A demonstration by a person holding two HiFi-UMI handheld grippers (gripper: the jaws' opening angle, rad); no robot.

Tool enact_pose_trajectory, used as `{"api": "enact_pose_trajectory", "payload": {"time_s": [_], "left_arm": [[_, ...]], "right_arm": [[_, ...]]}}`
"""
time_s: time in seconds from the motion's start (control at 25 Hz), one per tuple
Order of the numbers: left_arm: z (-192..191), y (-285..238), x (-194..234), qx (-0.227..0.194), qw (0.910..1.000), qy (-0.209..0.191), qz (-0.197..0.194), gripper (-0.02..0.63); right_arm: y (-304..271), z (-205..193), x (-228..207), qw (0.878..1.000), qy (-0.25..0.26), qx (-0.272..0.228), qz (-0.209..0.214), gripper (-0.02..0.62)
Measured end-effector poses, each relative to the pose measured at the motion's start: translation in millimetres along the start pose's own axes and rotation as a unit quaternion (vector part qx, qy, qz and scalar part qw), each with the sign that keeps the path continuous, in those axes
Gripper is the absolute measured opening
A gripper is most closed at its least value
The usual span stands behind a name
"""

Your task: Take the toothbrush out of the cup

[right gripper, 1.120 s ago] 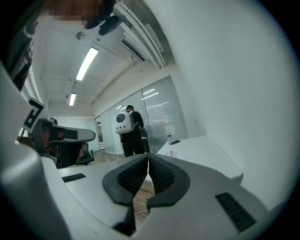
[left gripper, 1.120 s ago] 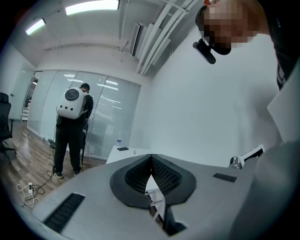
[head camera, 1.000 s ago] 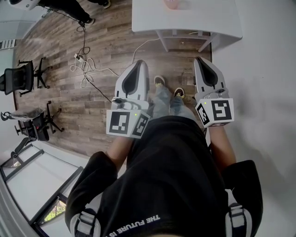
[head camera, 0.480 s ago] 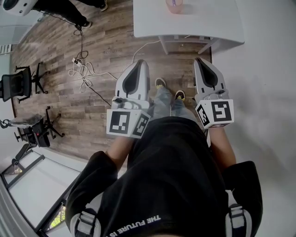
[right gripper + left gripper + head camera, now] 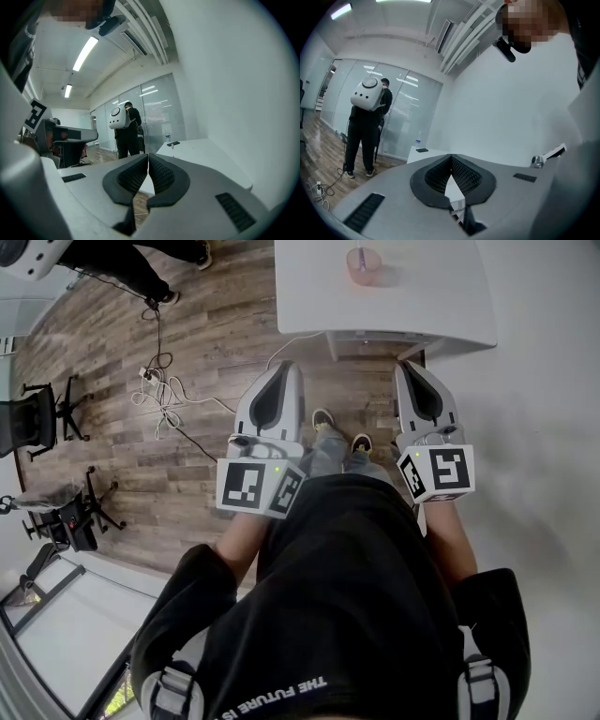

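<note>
item: approach to the table, task not yet engaged.

- far left: office chairs [image 5: 42, 418] and a tangle of cables [image 5: 164, 395] on the wood floor [image 5: 216, 324]. a second person [image 5: 141, 261] stands at the top corner, well apart from us.
- left gripper [image 5: 284, 369]: held out at waist height, pointing forward. in its own view the ribbed pads meet at the tip with nothing between them, so it is clenched and empty.
- white table [image 5: 422, 306]: ahead of both grippers, beyond our feet.
- cup [image 5: 364, 265]: pink, upright near the table's far edge, well apart from either gripper.
- toothbrush [image 5: 360, 257]: we read it only as a thin pale line standing in the cup. its long axis looks roughly upright, and it is too small for us to tell head from handle.
- right gripper [image 5: 406, 367]: level with the left, pads pressed together on nothing.
- bearing: the cup lies straight ahead, between the two grippers' lines and closer to the right one. we judge the right the nearer hand for a lift upward along the brush.
- change: a second ago the cup was cut off by the top edge. now it and more of the tabletop are in view, while both grippers hold the same closed pose, so we are walking in.
</note>
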State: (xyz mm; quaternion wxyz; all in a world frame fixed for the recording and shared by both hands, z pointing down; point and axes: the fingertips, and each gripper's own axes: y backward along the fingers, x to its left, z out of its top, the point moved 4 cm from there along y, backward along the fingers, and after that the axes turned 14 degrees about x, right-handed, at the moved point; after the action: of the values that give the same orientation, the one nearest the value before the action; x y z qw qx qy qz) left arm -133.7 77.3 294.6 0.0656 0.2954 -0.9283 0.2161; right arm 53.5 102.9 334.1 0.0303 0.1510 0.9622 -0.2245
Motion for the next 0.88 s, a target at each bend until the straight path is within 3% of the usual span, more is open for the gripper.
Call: {"api": "enact_pose_trajectory", "payload": {"time_s": [0.32, 0.64, 0.88], "left_arm": [[17.1, -15.3, 37.9, 0.001, 1.0, 0.005, -0.007, 0.021], [20.1, -32.7, 65.3, 0.021, 0.9997, -0.01, -0.004, 0.021], [21.1, -38.4, 92.1, 0.024, 0.9996, 0.0, -0.015, 0.021]], "right_arm": [[-36.9, 26.5, 12.4, 1.0, 0.01, -0.001, -0.004, 0.021], [-62.3, 34.8, 19.3, 1.0, 0.012, 0.005, -0.016, 0.021], [-84.9, 34.3, 31.5, 0.999, 0.019, 0.015, -0.024, 0.021]]}}
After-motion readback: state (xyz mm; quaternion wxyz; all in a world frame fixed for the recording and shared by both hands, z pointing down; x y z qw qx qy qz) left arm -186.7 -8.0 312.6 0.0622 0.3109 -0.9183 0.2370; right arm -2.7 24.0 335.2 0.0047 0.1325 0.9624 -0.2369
